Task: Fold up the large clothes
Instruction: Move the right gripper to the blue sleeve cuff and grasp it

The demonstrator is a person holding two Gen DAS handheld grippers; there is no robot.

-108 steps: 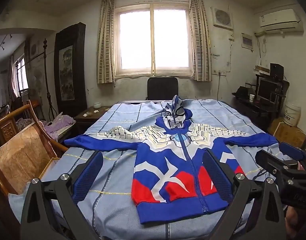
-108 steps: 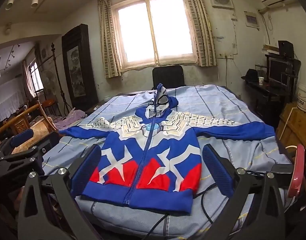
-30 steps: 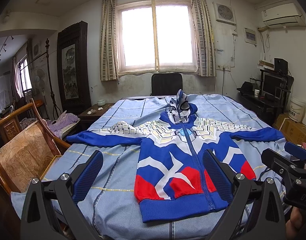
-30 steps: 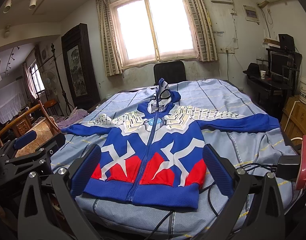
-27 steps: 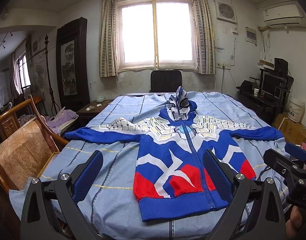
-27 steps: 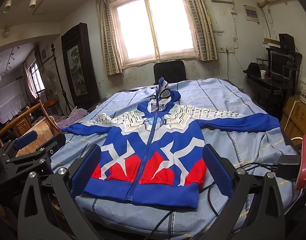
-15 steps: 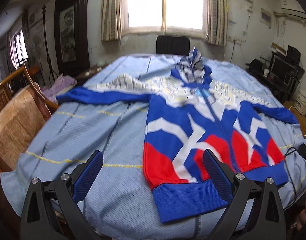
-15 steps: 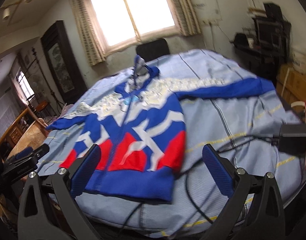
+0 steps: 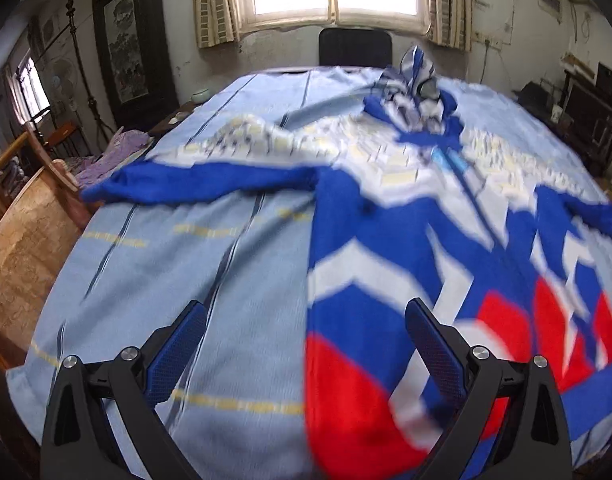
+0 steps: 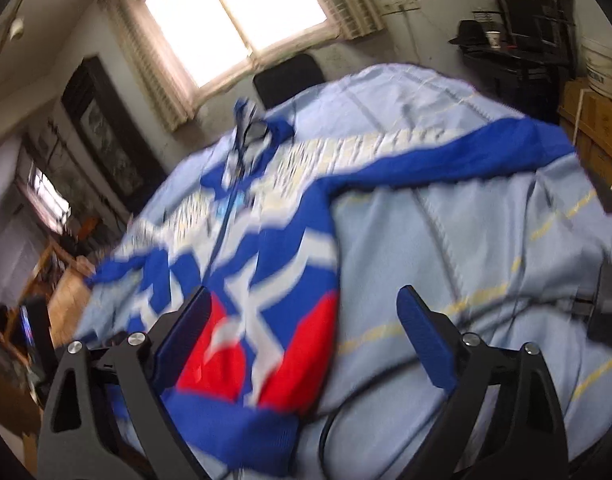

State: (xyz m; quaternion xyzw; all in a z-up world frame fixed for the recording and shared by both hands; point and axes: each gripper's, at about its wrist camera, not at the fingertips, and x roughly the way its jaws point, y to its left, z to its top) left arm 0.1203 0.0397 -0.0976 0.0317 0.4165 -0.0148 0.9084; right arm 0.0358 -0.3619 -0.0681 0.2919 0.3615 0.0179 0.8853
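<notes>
Hoodie (image 9: 385,216), blue, white and red, lies zipped and face up on the cloth-covered worktop (image 9: 210,280), sleeves spread wide and hood toward the window. Both views have swung down and closer within the last second: where the whole garment sat well ahead, its lower body now fills the frame, blurred by motion. The left hand-held gripper (image 9: 306,344) hangs over the hoodie's left side edge near the hem, jaws wide apart and holding nothing; the right hand-held gripper (image 10: 302,320) mirrors it over the right side edge, equally spread and empty. A black cable (image 10: 345,412) snakes across the cloth just beside the right hem corner. The drop suggests the approach is ending and the first pinch is near, probably at the two lower corners or side seams, though no fabric is lifted yet and the fold itself has not begun. The cable could snag under the right jaws.
</notes>
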